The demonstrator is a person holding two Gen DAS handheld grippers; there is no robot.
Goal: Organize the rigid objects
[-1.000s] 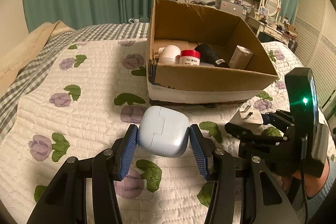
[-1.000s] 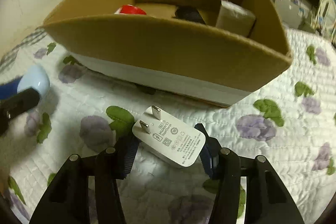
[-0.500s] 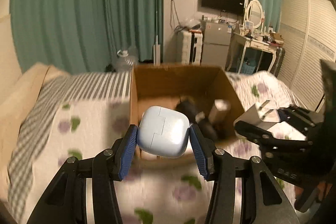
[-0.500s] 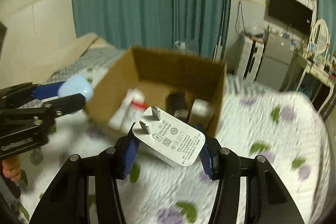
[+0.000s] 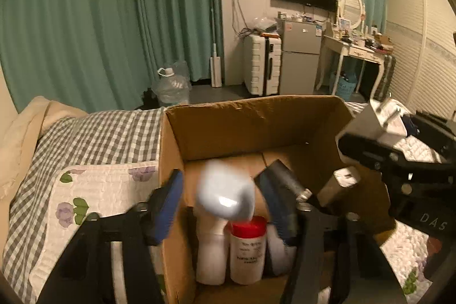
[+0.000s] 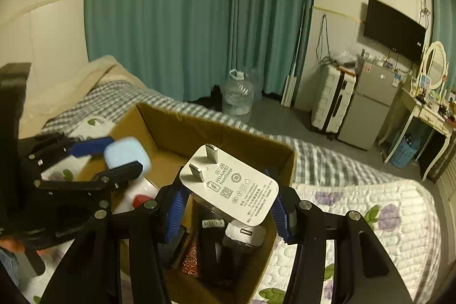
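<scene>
My left gripper (image 5: 222, 198) is open over the left part of the cardboard box (image 5: 256, 116). The pale blue earbud case (image 5: 225, 197) is blurred between its spread blue pads, touching neither, above a white bottle (image 5: 212, 252) and a red-capped jar (image 5: 248, 250). It also shows in the right wrist view (image 6: 126, 154). My right gripper (image 6: 228, 204) is shut on a white Huawei charger (image 6: 230, 185), prongs up, held above the box's right part (image 6: 228, 130). In the left wrist view the charger (image 5: 367, 121) shows at the right.
The box also holds a dark cylinder (image 5: 285, 178), a grey carton (image 5: 339, 187) and a power bank (image 6: 245, 234). It stands on a floral quilt (image 6: 370, 207) over a checked sheet (image 5: 94, 138). A suitcase (image 5: 260, 63), fridge (image 5: 299, 61) and dressing table (image 5: 353, 50) stand beyond the bed.
Both grippers rose and moved forward over the box. My left gripper opened and let go of the earbud case, which is dropping. My right gripper still holds the charger.
</scene>
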